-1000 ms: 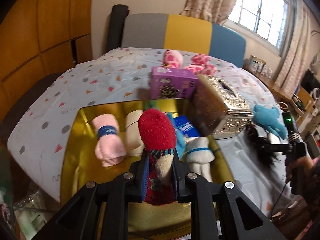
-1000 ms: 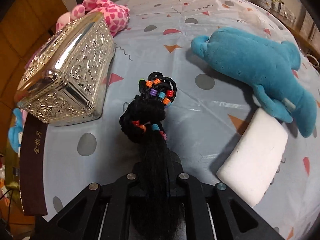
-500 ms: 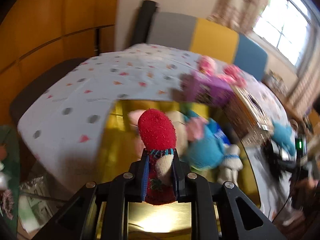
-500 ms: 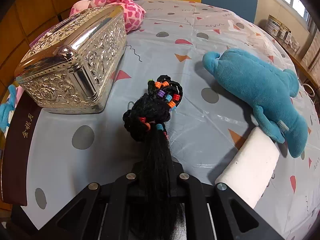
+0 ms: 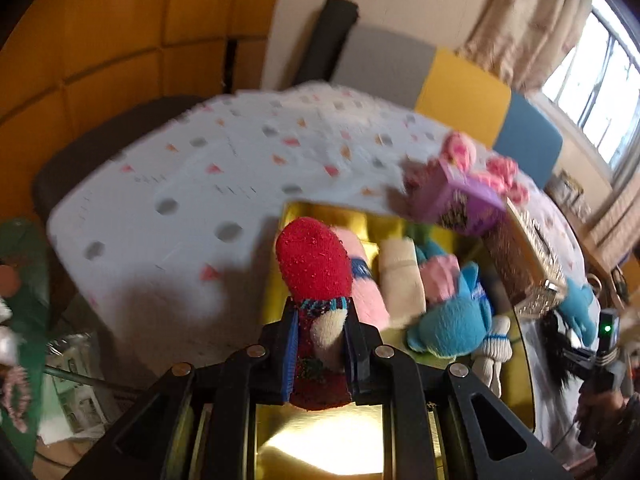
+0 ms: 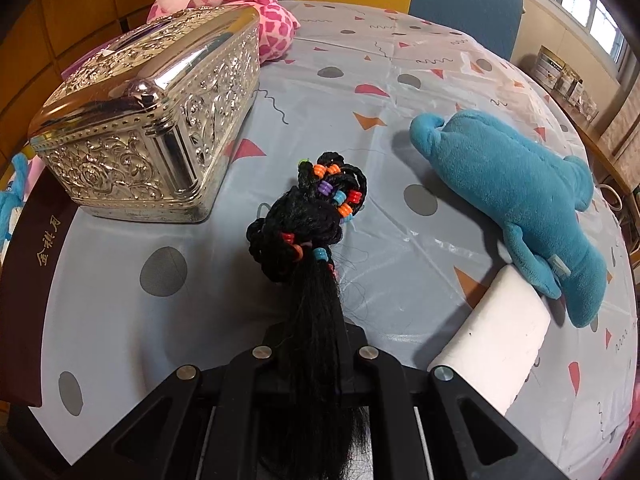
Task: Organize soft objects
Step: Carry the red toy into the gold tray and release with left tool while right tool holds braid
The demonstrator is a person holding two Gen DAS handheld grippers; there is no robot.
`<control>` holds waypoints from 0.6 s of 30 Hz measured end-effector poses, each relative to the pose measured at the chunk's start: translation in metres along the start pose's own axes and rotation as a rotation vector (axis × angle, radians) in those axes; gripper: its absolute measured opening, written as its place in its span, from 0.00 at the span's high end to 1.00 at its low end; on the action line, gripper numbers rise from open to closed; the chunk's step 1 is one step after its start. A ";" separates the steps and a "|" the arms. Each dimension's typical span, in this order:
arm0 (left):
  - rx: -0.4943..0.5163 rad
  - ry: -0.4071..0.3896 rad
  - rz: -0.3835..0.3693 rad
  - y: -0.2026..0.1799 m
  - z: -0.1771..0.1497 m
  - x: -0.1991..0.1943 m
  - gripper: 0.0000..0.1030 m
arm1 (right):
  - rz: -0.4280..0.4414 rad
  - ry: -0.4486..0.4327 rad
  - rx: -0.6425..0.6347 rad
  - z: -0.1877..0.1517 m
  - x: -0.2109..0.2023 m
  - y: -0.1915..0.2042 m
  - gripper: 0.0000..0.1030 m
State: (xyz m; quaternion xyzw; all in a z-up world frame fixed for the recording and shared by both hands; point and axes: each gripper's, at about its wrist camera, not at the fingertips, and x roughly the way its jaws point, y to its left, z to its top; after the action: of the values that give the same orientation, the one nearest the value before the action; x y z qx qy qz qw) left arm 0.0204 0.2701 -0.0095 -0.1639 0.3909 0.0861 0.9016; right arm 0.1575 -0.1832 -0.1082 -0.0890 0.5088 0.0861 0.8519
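Observation:
My left gripper (image 5: 320,340) is shut on a rolled red sock (image 5: 314,264), held over the left end of a gold tray (image 5: 320,440). In the tray lie a pink sock roll (image 5: 368,292), a cream roll (image 5: 400,276), a blue plush toy (image 5: 452,320) and a white sock (image 5: 494,350). My right gripper (image 6: 314,344) is shut on a black hairpiece with coloured beads (image 6: 316,216), whose braided end rests on the dotted tablecloth (image 6: 360,80). A blue plush seal (image 6: 516,188) lies to the right of it. A pink spotted plush (image 6: 264,20) sits at the back.
An ornate silver box (image 6: 148,120) stands left of the hairpiece, beside a dark brown tray edge (image 6: 32,280). A white block (image 6: 496,336) lies under the seal's tail. A purple carton (image 5: 460,200) stands behind the gold tray. A striped chair back (image 5: 440,84) is beyond the table.
My left gripper has swung left with the red sock and rolled, so the tray's contents now sit to the right. The right gripper turned slightly, still holding the hairpiece.

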 end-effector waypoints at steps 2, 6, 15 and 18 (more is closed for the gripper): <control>-0.005 0.043 -0.012 -0.006 0.000 0.017 0.81 | -0.001 0.000 -0.002 -0.001 -0.002 0.000 0.91; 0.015 0.059 0.001 -0.016 0.008 0.039 0.80 | 0.002 0.002 -0.001 -0.001 -0.001 0.000 0.91; 0.062 0.094 0.091 -0.019 0.019 0.080 0.50 | -0.008 0.003 -0.015 0.001 0.001 0.000 0.91; 0.082 0.053 0.115 -0.021 0.019 0.072 0.39 | -0.010 0.001 -0.018 0.001 0.001 -0.001 0.91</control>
State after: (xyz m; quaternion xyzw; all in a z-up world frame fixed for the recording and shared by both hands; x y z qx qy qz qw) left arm 0.0881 0.2590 -0.0455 -0.1062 0.4264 0.1174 0.8906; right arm 0.1585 -0.1840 -0.1087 -0.0991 0.5079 0.0862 0.8514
